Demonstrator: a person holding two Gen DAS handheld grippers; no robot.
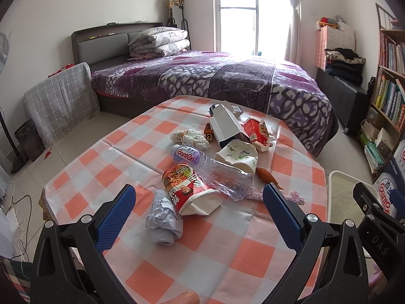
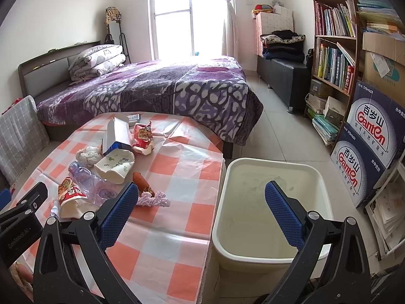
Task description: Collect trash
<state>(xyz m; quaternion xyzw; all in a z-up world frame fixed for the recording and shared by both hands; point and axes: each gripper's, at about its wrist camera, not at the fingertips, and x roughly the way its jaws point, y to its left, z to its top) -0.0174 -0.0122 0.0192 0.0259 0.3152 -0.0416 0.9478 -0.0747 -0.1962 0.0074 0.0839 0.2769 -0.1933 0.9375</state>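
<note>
The white bin [image 2: 272,212] beside the table's [image 2: 162,228] right edge holds nothing. Trash [image 1: 202,157] lies mid-table; the bottle [image 1: 210,167] points its cap toward the far-left corner. Both grippers [image 1: 198,202] [image 2: 201,202] are spread wide, holding nothing

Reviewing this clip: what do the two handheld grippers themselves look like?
Both the left gripper and right gripper have matte black angular frames with silver bolts, and two fingers faced with blue dimpled pads. Pale lettering marks the black bodies: "DAS" on the right, "GenRobot.AI" on the left. No cables or sleeves visible.
</note>
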